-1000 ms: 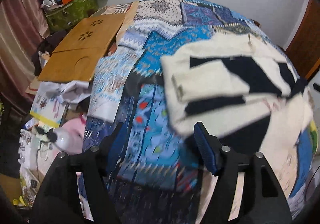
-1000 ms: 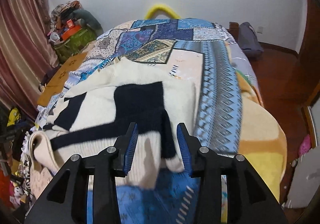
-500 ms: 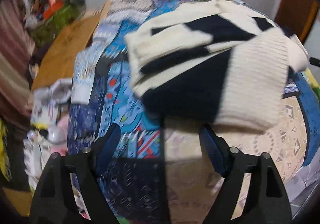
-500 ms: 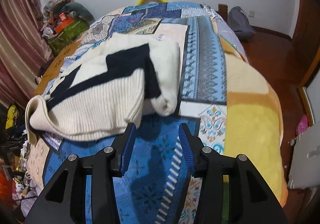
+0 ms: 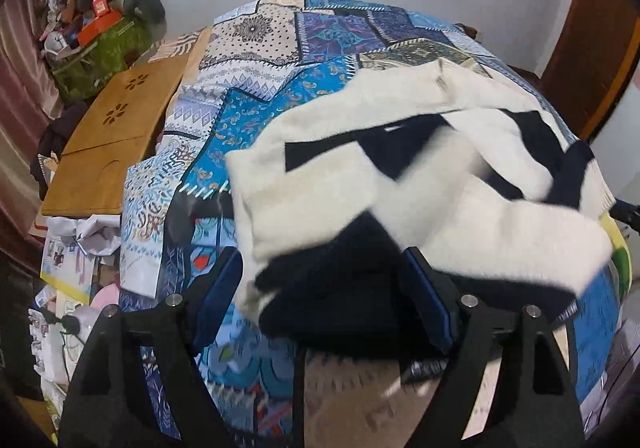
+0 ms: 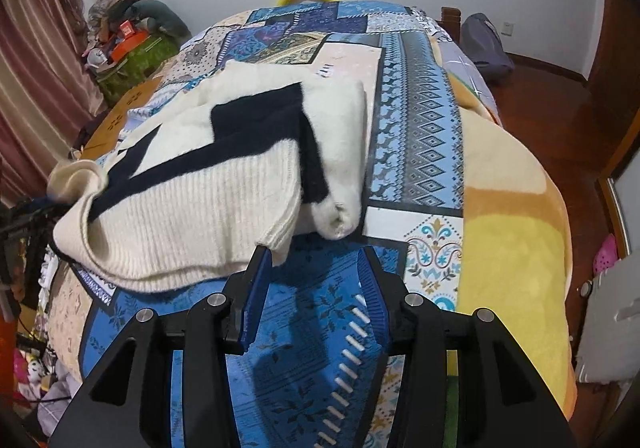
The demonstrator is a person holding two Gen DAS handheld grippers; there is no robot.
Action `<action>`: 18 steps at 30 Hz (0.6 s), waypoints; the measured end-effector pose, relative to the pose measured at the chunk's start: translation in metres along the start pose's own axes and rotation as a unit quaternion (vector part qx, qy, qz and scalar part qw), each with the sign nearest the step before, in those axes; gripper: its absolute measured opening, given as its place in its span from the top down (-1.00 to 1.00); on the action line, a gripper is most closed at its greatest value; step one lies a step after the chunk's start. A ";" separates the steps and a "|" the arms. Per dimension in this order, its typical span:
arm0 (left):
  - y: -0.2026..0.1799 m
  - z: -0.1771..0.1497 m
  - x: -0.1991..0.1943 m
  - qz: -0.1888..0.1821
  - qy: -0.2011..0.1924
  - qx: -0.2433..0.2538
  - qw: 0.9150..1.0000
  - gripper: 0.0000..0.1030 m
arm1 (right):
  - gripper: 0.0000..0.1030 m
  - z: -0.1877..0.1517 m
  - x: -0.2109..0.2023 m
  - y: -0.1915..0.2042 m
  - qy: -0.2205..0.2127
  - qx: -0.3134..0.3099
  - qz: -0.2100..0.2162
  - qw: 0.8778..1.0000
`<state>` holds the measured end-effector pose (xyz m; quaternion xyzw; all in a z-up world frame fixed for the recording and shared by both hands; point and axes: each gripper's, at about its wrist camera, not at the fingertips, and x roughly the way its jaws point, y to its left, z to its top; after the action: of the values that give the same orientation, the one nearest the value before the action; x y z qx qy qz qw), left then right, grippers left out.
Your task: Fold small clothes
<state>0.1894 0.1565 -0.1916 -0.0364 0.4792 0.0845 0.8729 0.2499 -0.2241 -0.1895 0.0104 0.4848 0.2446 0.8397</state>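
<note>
1. the sweater (image 6: 224, 172) lies folded on the bed (image 6: 508, 232), long axis running from the near left edge up toward the far middle in my right view.
2. it is cream knit with navy bands, ribbed hem nearest me.
3. my left claw (image 5: 320, 296) has just been opening; its jaws stand wide around the dark near fold, pads not pressing.
4. my right claw (image 6: 316, 268) is released, empty, just beside the hem.

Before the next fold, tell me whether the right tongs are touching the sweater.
Cannot tell. In the right wrist view the right tongs stand open over the bedspread; the sweater hem overlaps the left finger's tip, with no plain contact or gap.
</note>
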 end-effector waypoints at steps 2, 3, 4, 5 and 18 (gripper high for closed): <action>0.003 0.006 0.009 0.001 0.009 -0.006 1.000 -0.53 | 0.21 0.000 -0.002 -0.006 -0.002 0.004 -0.005 1.000; 0.004 0.008 0.013 -0.008 0.013 -0.009 1.000 -0.53 | 0.21 0.001 -0.002 -0.009 -0.003 0.006 -0.006 1.000; 0.005 0.009 0.016 -0.025 0.017 -0.012 0.999 -0.53 | 0.21 0.001 -0.003 -0.012 -0.003 0.008 -0.008 1.000; 0.005 0.009 0.019 -0.040 0.021 -0.011 0.999 -0.53 | 0.21 0.002 -0.003 -0.015 -0.004 0.009 -0.009 1.000; -0.038 0.029 0.042 -0.076 0.030 0.035 0.996 0.12 | 0.19 0.008 0.024 -0.015 0.026 -0.034 -0.017 0.999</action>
<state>0.2425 0.1280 -0.2119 -0.0444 0.5040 0.0001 0.8626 0.2723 -0.2255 -0.2080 -0.0327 0.4977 0.2470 0.8308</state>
